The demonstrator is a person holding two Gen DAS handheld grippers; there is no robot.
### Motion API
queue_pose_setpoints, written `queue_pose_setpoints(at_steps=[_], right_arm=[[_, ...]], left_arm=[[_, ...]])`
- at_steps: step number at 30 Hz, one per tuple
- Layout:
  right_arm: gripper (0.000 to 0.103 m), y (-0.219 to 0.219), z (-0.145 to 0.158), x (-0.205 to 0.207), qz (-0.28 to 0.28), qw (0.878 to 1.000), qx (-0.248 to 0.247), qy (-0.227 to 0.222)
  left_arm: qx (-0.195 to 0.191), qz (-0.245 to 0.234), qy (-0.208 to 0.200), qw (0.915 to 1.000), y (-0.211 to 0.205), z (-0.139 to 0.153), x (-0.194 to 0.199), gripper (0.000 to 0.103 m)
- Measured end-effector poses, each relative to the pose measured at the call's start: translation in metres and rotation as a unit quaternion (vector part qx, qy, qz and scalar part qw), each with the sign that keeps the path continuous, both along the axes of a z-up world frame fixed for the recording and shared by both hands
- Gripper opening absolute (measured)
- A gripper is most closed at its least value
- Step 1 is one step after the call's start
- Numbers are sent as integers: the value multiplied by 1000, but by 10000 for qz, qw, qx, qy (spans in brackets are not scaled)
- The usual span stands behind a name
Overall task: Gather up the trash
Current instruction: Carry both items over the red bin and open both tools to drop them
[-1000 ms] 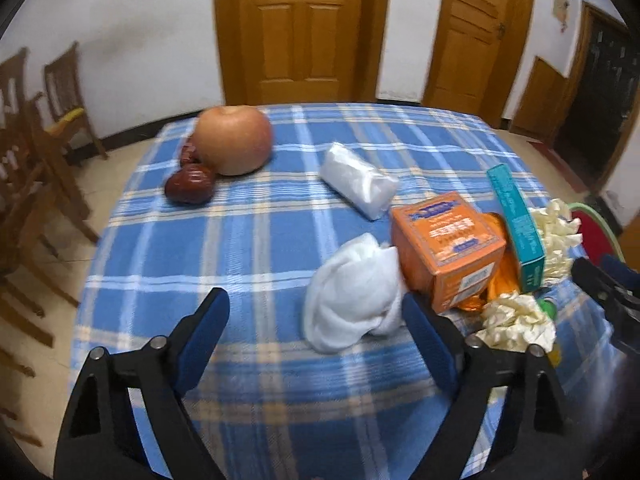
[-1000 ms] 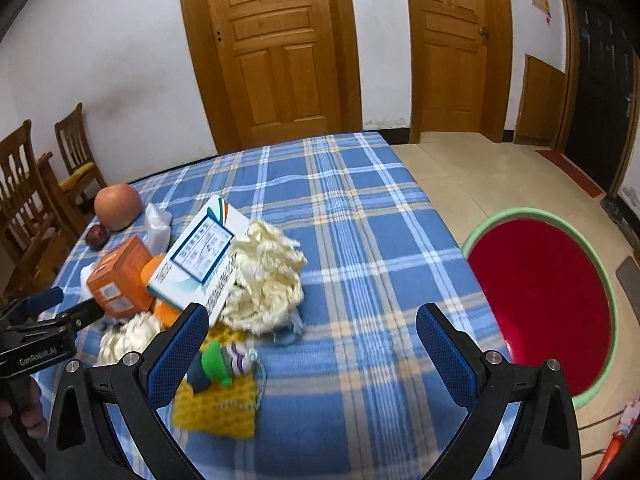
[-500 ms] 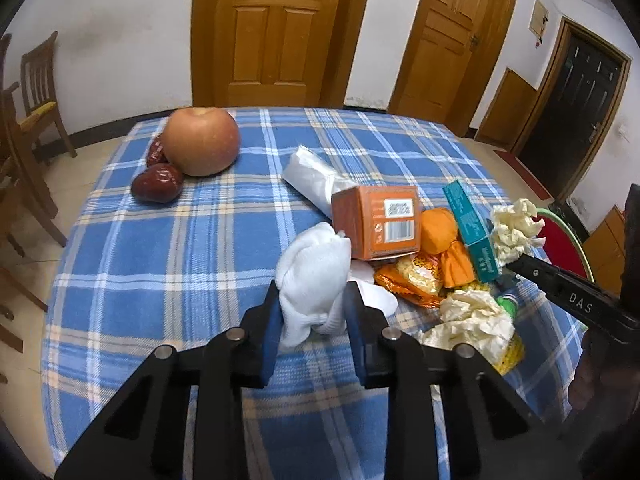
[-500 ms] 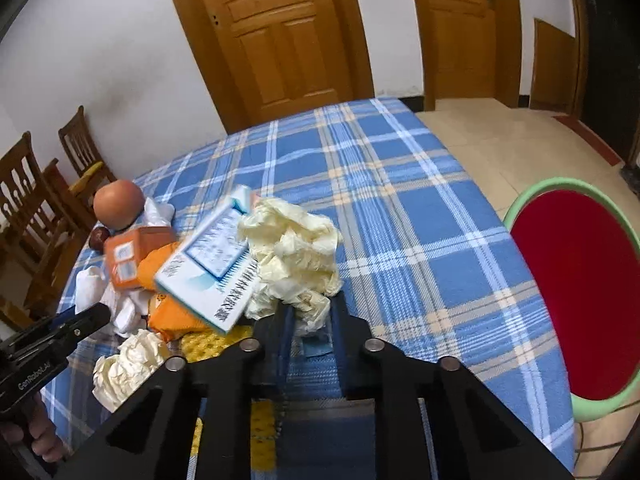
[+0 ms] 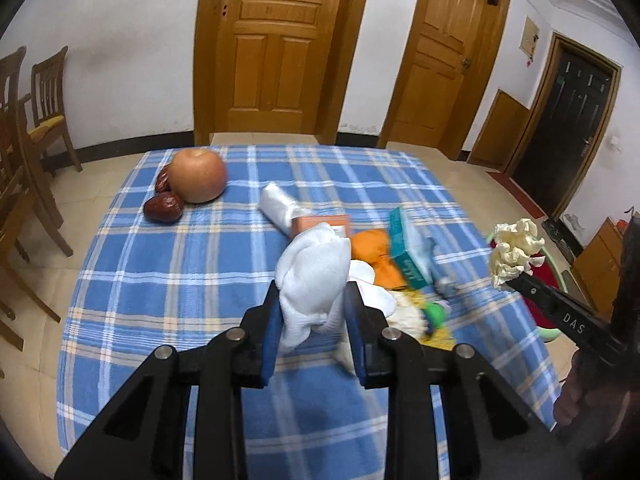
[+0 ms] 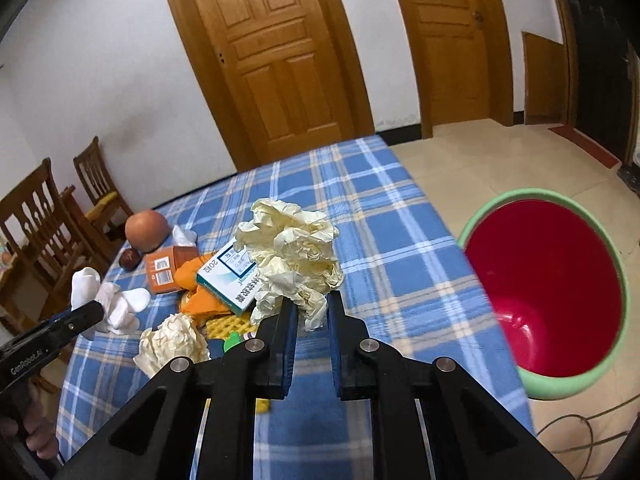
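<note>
- Trash in both claws, lifted off the blue plaid desk (image 5: 160, 280)
- Left claw (image 5: 313, 320) clamped on a white tissue wad (image 5: 314, 276)
- Right claw (image 6: 312, 310) pinched on crumpled cream paper (image 6: 292, 248), red bin (image 6: 548, 296) just beside the desk edge

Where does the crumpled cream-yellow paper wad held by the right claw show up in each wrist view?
Left wrist view: crumpled paper wad at far right, on the tip of the right claw.
Right wrist view: centre, wad pinched just above the claw.
Shared landmark: the apple at the table's far corner.
</note>
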State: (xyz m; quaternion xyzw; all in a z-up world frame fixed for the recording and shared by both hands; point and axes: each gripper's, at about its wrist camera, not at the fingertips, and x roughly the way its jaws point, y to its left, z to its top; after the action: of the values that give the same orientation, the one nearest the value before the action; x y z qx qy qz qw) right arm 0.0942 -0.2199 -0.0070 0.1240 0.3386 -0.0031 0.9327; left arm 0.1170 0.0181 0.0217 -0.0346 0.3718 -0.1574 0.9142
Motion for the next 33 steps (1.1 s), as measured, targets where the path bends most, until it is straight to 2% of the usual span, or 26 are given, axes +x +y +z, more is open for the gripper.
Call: queue_pose_setpoints(at_steps=[14,23,33], right_arm=[[14,-60,14,-42,-614,9978,-53,-231],[14,-117,2,-58,-1208,9926,-78,-122],[17,-168,-20,-68,-1706,9852,91,123]], left_arm=[[-63,-542,1,9985,-80,7,-5,29],[79,-1058,107,9943,-147,-1,1,29],[331,-1652,158,9856,-224,-9,9,29]])
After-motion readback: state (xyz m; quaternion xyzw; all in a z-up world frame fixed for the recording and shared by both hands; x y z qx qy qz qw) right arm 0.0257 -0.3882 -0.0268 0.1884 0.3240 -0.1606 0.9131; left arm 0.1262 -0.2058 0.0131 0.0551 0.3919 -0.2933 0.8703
